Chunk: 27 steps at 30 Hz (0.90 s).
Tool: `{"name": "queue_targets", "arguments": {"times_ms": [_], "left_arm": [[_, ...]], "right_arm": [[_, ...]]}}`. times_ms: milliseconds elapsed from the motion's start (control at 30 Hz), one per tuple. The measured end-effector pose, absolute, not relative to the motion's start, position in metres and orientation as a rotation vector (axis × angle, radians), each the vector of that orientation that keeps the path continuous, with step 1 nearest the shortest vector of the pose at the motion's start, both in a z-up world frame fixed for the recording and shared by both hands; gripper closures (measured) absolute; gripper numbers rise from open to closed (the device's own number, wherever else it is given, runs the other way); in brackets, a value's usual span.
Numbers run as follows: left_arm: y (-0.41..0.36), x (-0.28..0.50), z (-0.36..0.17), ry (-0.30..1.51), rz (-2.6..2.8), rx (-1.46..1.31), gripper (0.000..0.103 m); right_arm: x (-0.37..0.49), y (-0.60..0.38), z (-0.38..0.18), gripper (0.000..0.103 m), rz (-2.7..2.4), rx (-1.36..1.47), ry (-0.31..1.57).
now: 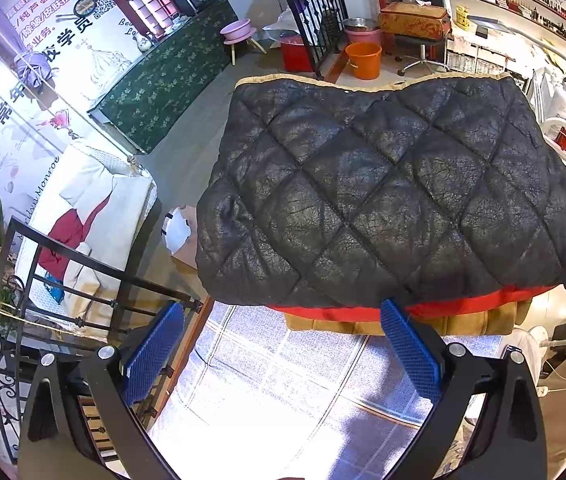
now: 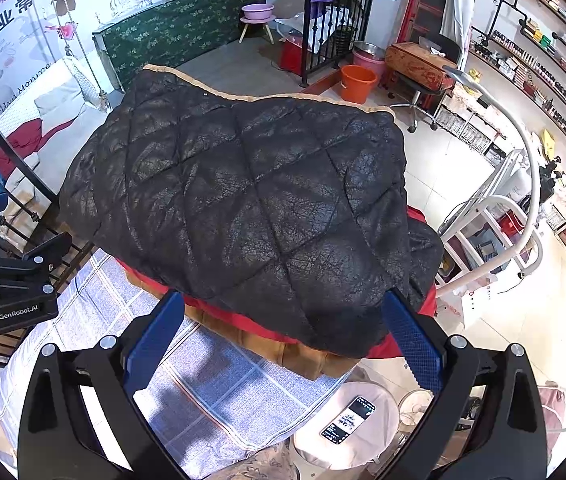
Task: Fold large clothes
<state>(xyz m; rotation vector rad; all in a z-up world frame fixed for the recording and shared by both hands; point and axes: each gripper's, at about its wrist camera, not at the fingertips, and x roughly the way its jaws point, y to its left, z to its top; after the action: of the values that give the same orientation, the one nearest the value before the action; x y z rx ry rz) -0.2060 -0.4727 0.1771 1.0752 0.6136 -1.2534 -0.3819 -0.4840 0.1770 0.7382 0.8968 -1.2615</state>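
Checked-cloth table (image 1: 283, 380) holds black quilted jacket (image 1: 383, 192) folded atop a red and tan stack at far edge; left gripper (image 1: 283, 344) and right gripper (image 2: 283, 336) wide apart, empty; likely squaring edges next, press gently.

Bare checked sheet (image 1: 283, 380) before folded jacket (image 1: 383, 184); railing (image 1: 83, 280) left.

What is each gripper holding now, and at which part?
Nothing. The left gripper and the right gripper are both open, with no cloth between their fingers; the folded black quilted jacket lies free on the stack.
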Motion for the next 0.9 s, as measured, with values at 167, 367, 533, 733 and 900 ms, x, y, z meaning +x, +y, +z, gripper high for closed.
{"name": "queue_targets", "arguments": {"times_ms": [167,367,533,733,900], "left_arm": [[-0.4726,-0.2042,0.1762,0.615,-1.251,1.074,0.006],[-0.4723,-0.2049,0.1768,0.614,-1.252,1.075,0.006],[-0.4727,-0.2046,0.1767,0.616,-1.253,1.074,0.006],[-0.4724,-0.2054,0.1770,0.615,-1.252,1.075,0.006],[-0.4721,-0.2032,0.1748,0.617,-1.253,1.079,0.006]], "right_arm": [[-0.3820,-0.4832,0.1782,0.006,-1.268,0.737,0.894],[-0.3816,-0.4819,0.1790,0.006,-1.267,0.737,0.892],[-0.3810,-0.4821,0.1789,0.006,-1.268,0.738,0.890],[-0.3808,-0.4814,0.1783,0.006,-1.268,0.740,0.889],[-0.3803,-0.4797,0.1778,0.006,-1.264,0.740,0.890]]}}
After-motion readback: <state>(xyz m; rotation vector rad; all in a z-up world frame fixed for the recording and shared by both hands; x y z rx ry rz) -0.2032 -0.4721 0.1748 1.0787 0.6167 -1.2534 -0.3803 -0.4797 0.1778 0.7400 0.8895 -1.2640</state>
